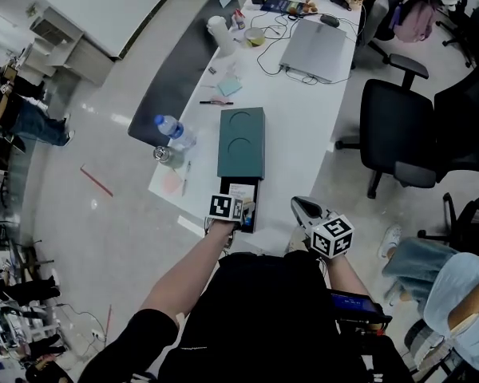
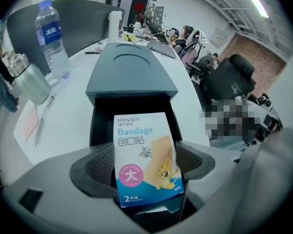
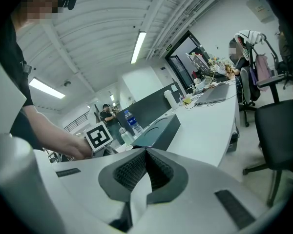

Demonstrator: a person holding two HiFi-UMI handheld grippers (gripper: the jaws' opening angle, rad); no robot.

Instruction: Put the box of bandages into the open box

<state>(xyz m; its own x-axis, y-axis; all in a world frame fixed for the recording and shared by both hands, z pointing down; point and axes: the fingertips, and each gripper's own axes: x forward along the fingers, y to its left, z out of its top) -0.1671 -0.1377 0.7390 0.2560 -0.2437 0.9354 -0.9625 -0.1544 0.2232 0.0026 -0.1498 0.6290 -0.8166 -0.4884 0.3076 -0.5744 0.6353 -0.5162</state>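
A dark teal box (image 1: 241, 142) lies on the white table (image 1: 303, 118), its black drawer (image 2: 136, 106) pulled out toward me and open. My left gripper (image 1: 238, 212) is shut on the box of bandages (image 2: 145, 159), a white and blue carton with a cartoon print. It holds the carton upright just over the drawer's near end. The carton also shows in the head view as the box of bandages (image 1: 241, 194). My right gripper (image 1: 302, 207) is shut with nothing in it, off the table's near edge to the right. In the right gripper view the right gripper (image 3: 145, 165) has its jaws pressed together.
A water bottle (image 1: 174, 132), a metal cup (image 1: 162, 155), a pen (image 1: 187, 178) and a pink note (image 1: 172, 183) lie left of the teal box. A laptop (image 1: 315, 50) and cables sit farther back. A black office chair (image 1: 399, 130) stands right of the table.
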